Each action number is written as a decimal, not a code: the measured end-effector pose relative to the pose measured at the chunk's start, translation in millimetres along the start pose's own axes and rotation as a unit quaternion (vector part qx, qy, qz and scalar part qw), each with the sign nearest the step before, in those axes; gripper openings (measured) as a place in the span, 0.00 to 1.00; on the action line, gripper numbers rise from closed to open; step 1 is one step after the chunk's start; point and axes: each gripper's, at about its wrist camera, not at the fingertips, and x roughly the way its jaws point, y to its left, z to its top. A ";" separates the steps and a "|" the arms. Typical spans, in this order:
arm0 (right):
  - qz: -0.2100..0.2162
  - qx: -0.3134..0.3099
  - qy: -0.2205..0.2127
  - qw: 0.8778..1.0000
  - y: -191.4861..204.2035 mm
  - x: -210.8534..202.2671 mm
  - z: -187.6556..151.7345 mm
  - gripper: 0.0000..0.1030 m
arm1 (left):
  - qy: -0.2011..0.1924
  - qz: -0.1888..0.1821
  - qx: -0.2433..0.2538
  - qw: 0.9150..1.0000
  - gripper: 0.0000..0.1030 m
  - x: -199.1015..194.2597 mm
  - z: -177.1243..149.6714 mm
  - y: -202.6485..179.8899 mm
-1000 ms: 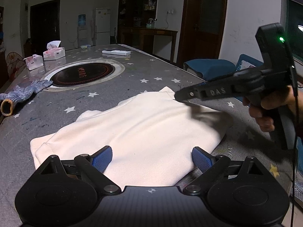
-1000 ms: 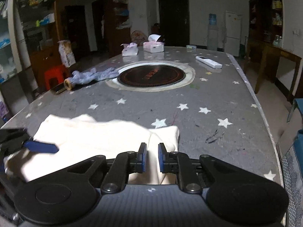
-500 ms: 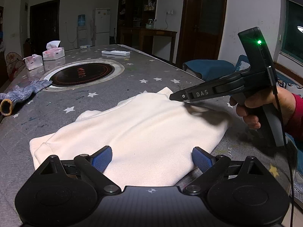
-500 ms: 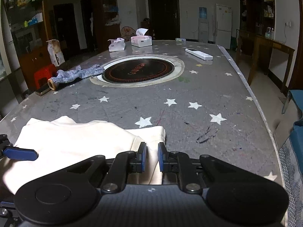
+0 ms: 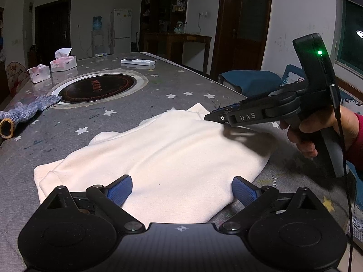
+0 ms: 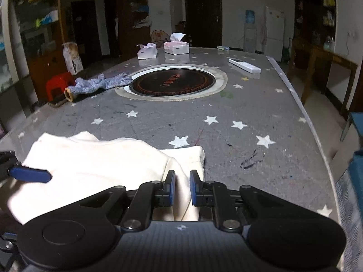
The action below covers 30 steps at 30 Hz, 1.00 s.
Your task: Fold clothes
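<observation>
One cream folded garment (image 5: 158, 158), soft knit, lying flat on the near end of a grey star-printed table (image 5: 186, 83), well short of the round black induction hob (image 5: 97, 88) set into the table's middle; one folded corner of the garment points toward the hob, and its near edge reaches the table's near rim. Left gripper (image 5: 181, 188): jaws spread wide, blue pads (image 5: 120, 189) standing at either side of the garment's near edge, nothing pinched between them. Right gripper (image 6: 182, 187): jaws drawn close together with a narrow gap, cream cloth lying in and beneath that gap at the garment's hob-facing right corner; whether the pads actually press the fabric cannot be told. In the left wrist view the same gripper appears side-on, black with a lit green lamp, its tip at the garment's far right edge, gripped by a person's hand (image 5: 317, 131) with a red sleeve. Other items, all placed from the hob: one grey knit work glove (image 6: 99, 83), touching the hob's rim on its left; two tissue boxes (image 6: 175, 46), beyond the hob at the table's far end, side by side; one white remote control (image 6: 244, 65), beyond the hob to its right. One red plastic stool (image 6: 59, 83) on the floor left of the table.
</observation>
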 end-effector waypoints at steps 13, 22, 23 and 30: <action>-0.001 -0.009 -0.001 1.000 -2.5 0.3 -0.9 0.21 | 0.003 0.000 0.004 1.000 0.97 1.4 0.2 -1.9; -0.016 -0.058 -0.005 0.998 9.1 -2.4 -2.6 0.15 | 0.004 0.001 0.005 1.000 0.98 2.1 1.0 -2.1; -0.018 -0.065 -0.005 0.998 11.0 -2.7 -2.9 0.14 | 0.004 0.001 0.005 1.000 0.98 2.2 1.0 -2.1; -0.090 -0.153 -0.034 0.984 24.6 -7.1 -6.3 0.02 | 0.004 0.001 0.007 1.000 0.97 2.6 0.2 -1.5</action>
